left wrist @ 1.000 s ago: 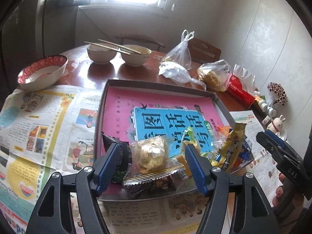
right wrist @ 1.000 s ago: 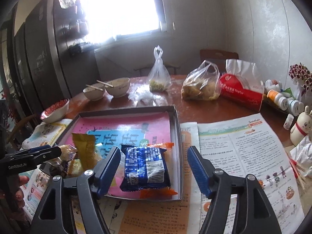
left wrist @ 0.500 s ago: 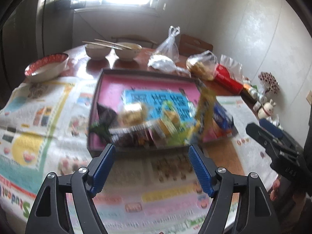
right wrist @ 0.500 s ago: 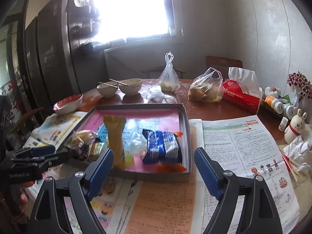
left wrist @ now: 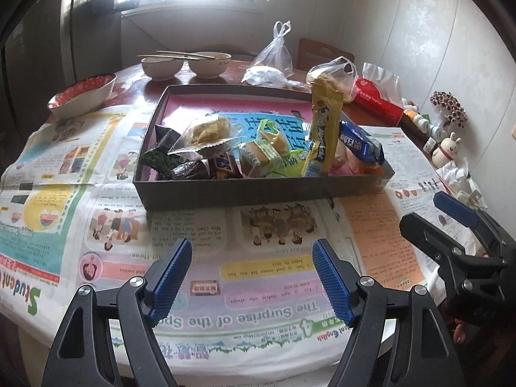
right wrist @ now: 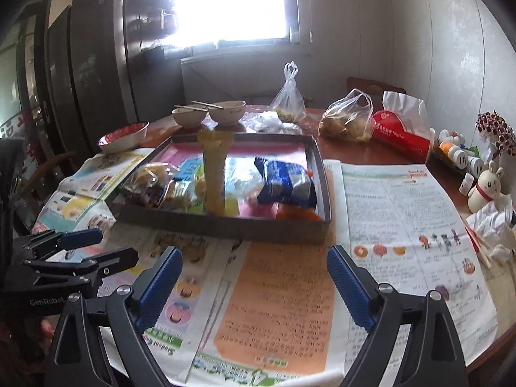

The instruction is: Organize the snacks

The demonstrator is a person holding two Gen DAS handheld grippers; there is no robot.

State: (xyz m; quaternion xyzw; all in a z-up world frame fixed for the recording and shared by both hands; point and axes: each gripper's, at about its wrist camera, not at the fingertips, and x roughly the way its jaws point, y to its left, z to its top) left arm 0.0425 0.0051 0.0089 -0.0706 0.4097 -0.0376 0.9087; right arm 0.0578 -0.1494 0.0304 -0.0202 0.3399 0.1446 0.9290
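Observation:
A shallow grey box with a pink and blue lining sits on newspapers and holds several snack packets. A tall yellow packet stands upright in it, a blue biscuit pack lies at its right, and a clear bag of yellow snacks lies at its left. My left gripper is open and empty over the newspaper in front of the box. My right gripper is open and empty, also short of the box.
Newspapers cover the near table. Behind the box stand two bowls with chopsticks, a red-patterned bowl, plastic bags and a red tissue pack. Small bottles and a rabbit figure line the right edge.
Both grippers have pulled back from the box toward the near table edge. The snacks that were between their fingers now lie in the box, and the yellow packet stands upright.

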